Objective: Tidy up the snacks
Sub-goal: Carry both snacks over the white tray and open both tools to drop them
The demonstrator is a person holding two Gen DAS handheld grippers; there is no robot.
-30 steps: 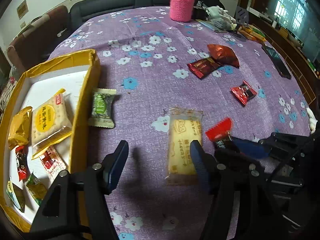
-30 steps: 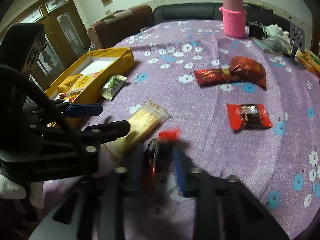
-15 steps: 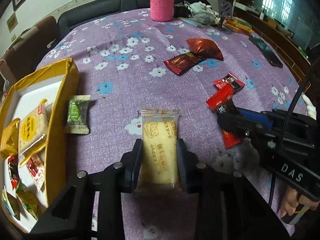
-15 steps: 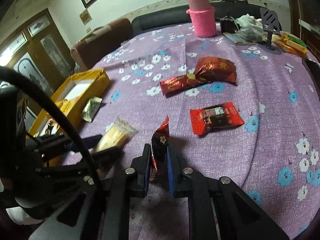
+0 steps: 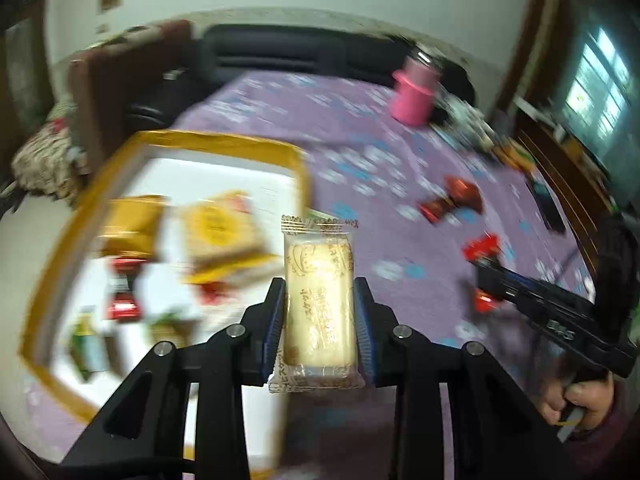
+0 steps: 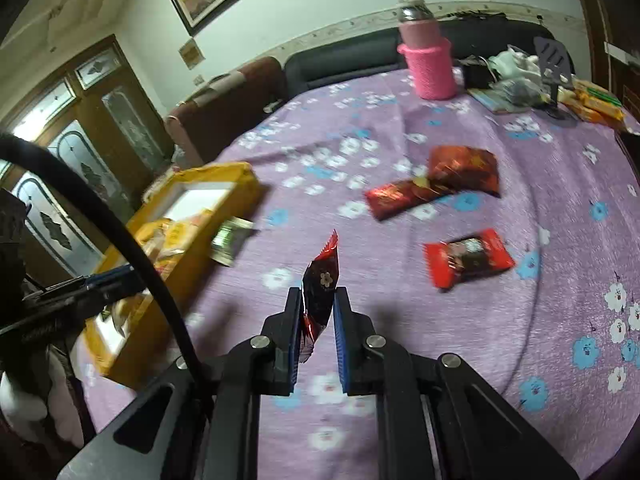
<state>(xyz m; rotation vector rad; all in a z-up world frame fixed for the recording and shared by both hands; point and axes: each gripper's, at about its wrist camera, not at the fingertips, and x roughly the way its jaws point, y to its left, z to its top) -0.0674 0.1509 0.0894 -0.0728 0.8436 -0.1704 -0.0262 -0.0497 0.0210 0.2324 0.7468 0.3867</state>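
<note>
My left gripper [image 5: 319,292] is shut on a pale yellow biscuit packet [image 5: 318,304], held off the purple floral tablecloth beside the yellow box [image 5: 224,144]. Several snacks lie blurred inside that box. My right gripper [image 6: 317,300] is shut on a small red and black candy wrapper [image 6: 320,288], lifted above the cloth. In the left wrist view the right gripper [image 5: 486,270] shows at the right with a hand [image 5: 580,404] on its grip. The yellow box [image 6: 240,196] shows at the left in the right wrist view, with the left gripper [image 6: 116,272] over it.
On the cloth lie a green packet [image 6: 230,240] by the box, a red candy bar [image 6: 468,258], a long red wrapper [image 6: 400,196] and a dark red bag [image 6: 464,168]. A pink-sleeved bottle [image 6: 430,60] and clutter stand at the far edge. A black cable [image 6: 132,240] crosses the left.
My left gripper closed on the biscuit packet, lifted it and swung left toward the yellow box. My right gripper rose a little with the candy wrapper.
</note>
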